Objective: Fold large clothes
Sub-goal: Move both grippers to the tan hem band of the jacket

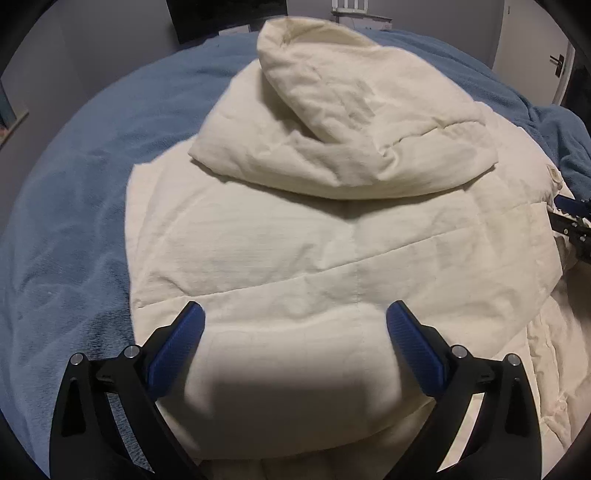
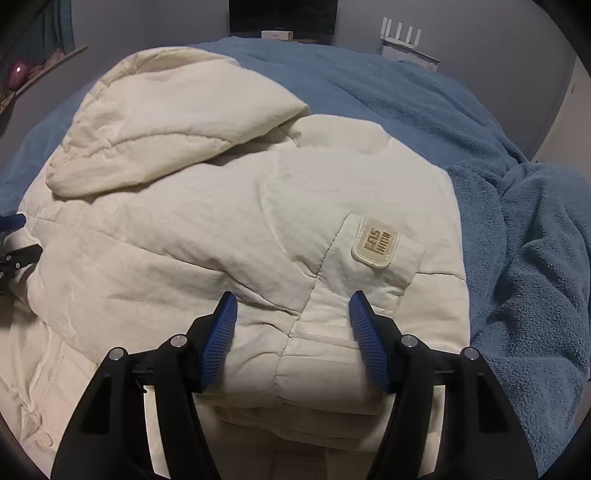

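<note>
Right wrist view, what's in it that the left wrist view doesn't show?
Only the right wrist view shows the logo patch face-on, plus a white router. Only the left wrist view shows a door handle. Both share the cream puffer jacket, its hood, the blue blanket and open grippers: left gripper, right gripper.
</note>
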Demonstrator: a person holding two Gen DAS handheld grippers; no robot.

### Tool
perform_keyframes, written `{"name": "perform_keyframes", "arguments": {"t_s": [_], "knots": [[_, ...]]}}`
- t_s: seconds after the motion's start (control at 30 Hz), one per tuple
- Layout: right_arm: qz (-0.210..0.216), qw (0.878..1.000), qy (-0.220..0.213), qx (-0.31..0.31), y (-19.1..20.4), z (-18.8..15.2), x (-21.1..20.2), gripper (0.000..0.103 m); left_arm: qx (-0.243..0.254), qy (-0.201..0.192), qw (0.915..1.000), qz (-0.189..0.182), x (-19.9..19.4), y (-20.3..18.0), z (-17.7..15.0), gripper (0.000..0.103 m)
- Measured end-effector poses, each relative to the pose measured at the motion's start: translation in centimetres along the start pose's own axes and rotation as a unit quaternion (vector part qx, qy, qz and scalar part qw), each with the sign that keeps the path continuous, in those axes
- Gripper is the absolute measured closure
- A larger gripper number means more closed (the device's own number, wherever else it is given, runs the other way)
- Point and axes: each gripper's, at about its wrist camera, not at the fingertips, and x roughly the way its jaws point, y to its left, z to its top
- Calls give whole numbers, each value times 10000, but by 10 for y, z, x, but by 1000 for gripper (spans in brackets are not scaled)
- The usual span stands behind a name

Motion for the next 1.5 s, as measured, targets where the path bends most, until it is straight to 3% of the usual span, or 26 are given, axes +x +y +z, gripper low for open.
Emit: {"name": "perform_keyframes", "arguments": {"t_s": [0.07,0.17,0.33,0.53,0.63,0.9,1.07,1.17,1.4,1.5], "knots": [[252,9994,13,240,-9,0,-14,39,-22,-61,10000,-18,-18,4,2,8],[767,9960,17,459,-23,-5,-54,32,-202,-331,9984,-411,-64,19,2,8],[574,9983,-141,-20,-35,-25,-137,24,-107,-523,9971,-543,-142,36,-21,8],[581,9980,-247,19,-58,-57,-213,23,164,-324,9980,-522,-186,34,-80,8],[646,9975,-213,165,-64,-81,-233,23,56,-133,9977,-666,-194,35,-111,8],[857,9943,457,430,-55,-155,-251,23,-468,284,9945,-898,-204,34,-170,15],[943,9907,775,603,-46,-192,-259,23,-615,341,9938,-864,-215,35,-187,17],[1113,9853,1019,805,-45,-207,-258,23,-828,507,9894,-1083,-218,38,-195,17],[1520,9737,1307,1078,-46,-228,-260,24,-867,834,9800,-1583,-223,35,-211,42],[1757,9686,1331,1149,-45,-230,-257,33,-837,909,9779,-1686,-222,29,-215,47]]}}
